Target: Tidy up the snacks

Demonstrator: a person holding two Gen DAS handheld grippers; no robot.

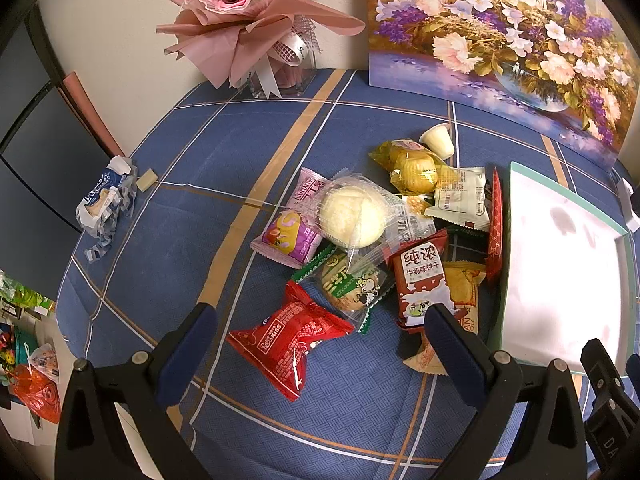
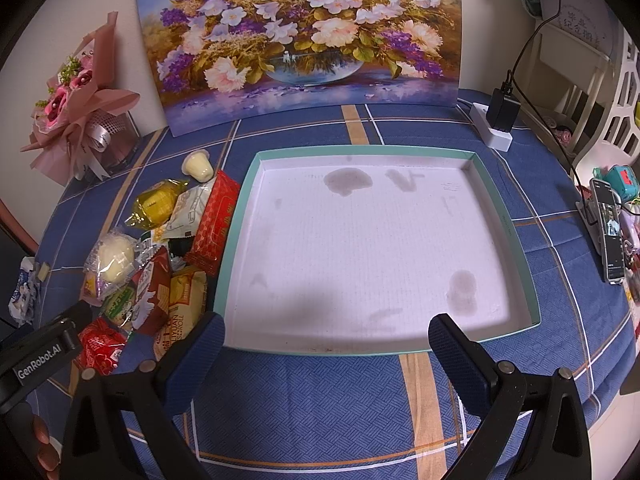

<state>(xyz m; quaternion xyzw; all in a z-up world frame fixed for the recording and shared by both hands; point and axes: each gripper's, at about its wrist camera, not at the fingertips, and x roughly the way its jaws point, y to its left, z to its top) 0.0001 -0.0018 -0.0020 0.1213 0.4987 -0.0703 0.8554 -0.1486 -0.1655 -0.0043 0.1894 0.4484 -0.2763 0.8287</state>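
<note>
- My left jaws point(image 1: 320, 322): spread wide, nothing held, hovering above the counter point(image 1: 168, 208) w/ its blue plaid cloth.
- Red Kiss pack point(image 1: 290, 342) sits right btwn my left jaws, closer to the left one, not touching either.
- Just ahead of the left jaws: green cow-print pack point(image 1: 352, 284), and past it the round pale bun in clear wrap point(image 1: 354, 216), lying on top of the pink pack point(image 1: 286, 234).
- By my left rig's right jaw: dark red milk-biscuit pack point(image 1: 420, 276); its near end is hidden behind that jaw. Orange egg-roll pack point(image 1: 466, 284) just beside it, partly under.
- Further ahead, to the right: yellow wrapped cake point(image 1: 414, 168), white sachet point(image 1: 460, 196), small jelly cup point(image 1: 438, 140) at the far end of the pile.
- Flat red pack point(image 1: 495, 224) leans against the tray's left wall.
- Far off to the left of the left jaws: crumpled blue-white wrapper point(image 1: 106, 200), well apart from the pile.
- My right jaws point(image 2: 326, 338): also wide open, empty, tips over the near rim of the tray point(image 2: 508, 224).
- Tray: teal rim, white stained floor, no snacks inside; it fills the view ahead of the right jaws.
- Snack pile point(image 2: 152, 248) lies left of the right jaws, beside the tray.
- Flower painting point(image 2: 304, 36) stands beyond the tray; pink bouquet point(image 2: 76, 112) far left; phone point(image 2: 610, 232) far right.
</note>
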